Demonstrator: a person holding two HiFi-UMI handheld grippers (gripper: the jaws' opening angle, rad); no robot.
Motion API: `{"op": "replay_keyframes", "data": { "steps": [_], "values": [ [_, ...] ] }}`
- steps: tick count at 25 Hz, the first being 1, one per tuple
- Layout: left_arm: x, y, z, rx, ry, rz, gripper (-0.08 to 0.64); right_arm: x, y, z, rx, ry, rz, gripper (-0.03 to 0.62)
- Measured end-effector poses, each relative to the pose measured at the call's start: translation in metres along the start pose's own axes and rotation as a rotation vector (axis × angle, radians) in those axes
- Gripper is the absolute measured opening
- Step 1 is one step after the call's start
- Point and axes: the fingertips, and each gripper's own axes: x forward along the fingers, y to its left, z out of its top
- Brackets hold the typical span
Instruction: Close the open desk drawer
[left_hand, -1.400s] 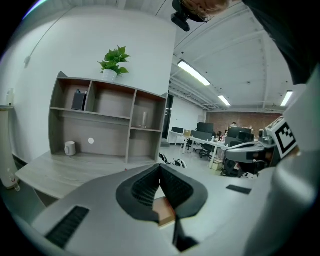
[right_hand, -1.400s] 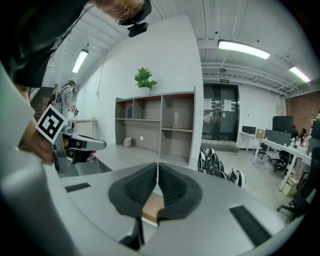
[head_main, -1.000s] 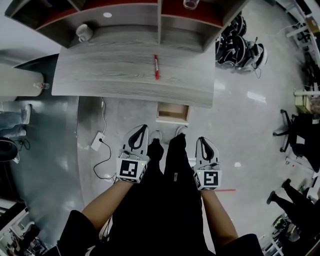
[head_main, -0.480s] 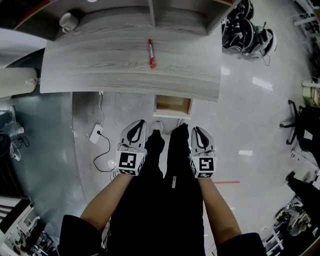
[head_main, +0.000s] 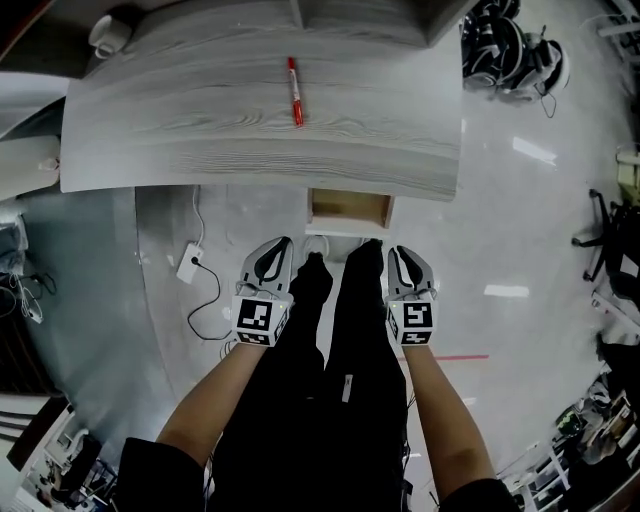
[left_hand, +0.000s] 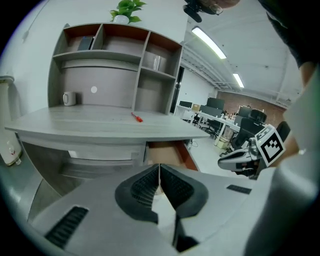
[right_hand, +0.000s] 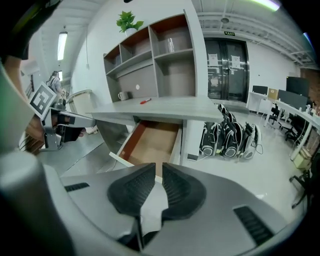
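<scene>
The open wooden drawer sticks out from under the grey desk, with its bare brown inside showing. Both grippers hang in front of it, on either side of the person's black-trousered legs. My left gripper is shut and empty, its pads touching; the drawer lies just beyond them. My right gripper is opening: a narrow gap shows between its jaws, with nothing in it. Neither gripper touches the drawer.
A red pen lies on the desktop and a white mug stands by the shelf unit. A power strip with its cable lies on the floor at the left. Black backpacks sit right of the desk.
Both grippers have drawn closer to the drawer's front. The desk and drawer fill more of the head view than a second ago.
</scene>
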Motion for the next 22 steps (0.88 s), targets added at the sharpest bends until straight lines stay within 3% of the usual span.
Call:
{"op": "replay_keyframes", "data": {
  "steps": [5,17,22],
  "values": [
    [0.013,0.007,-0.033,0.051,0.049,-0.016,0.017,0.019,0.002,-0.026,0.02,0.037,0.035,0.109],
    [0.051,-0.014,-0.106,0.182,0.196,-0.167,0.075,0.041,0.002,-0.07,0.009,0.103,0.04,0.123],
    [0.069,-0.014,-0.115,0.207,0.224,-0.167,0.115,0.05,-0.006,-0.069,-0.005,0.09,0.035,0.125]
  ]
}}
